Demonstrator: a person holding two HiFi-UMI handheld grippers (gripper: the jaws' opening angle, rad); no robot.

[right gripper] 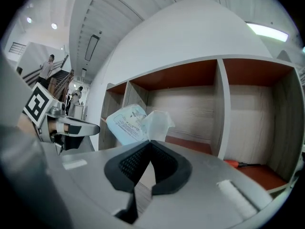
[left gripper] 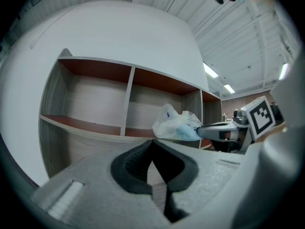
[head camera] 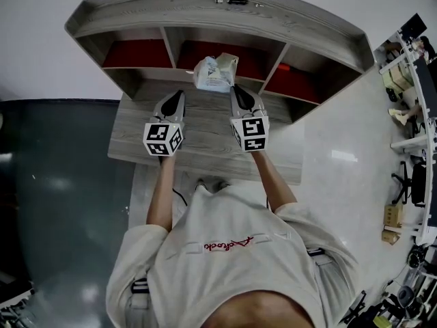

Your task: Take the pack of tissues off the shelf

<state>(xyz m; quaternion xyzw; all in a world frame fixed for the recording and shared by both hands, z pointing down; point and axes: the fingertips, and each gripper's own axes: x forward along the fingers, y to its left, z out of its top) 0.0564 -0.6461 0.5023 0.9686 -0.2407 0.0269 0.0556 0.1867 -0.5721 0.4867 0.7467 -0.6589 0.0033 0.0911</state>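
Note:
The pack of tissues [head camera: 215,72], pale blue in crinkled clear wrap, hangs in front of the middle compartment of the wooden shelf [head camera: 205,19]. My right gripper [head camera: 234,89] is shut on the wrap's loose end, with the pack [right gripper: 127,123] sticking up just beyond its tips [right gripper: 150,141]. From the left gripper view the pack [left gripper: 174,125] is held in the air off the shelf board by the right gripper [left gripper: 200,131]. My left gripper [head camera: 179,94] is level beside it on the left, jaws closed together [left gripper: 152,141] with nothing in them.
The shelf has three red-floored compartments over a wooden desk [head camera: 205,139]. A small orange-red object [right gripper: 237,164] lies in the right compartment. The left and middle compartments [left gripper: 95,99] look bare. People stand far off to the left in the right gripper view.

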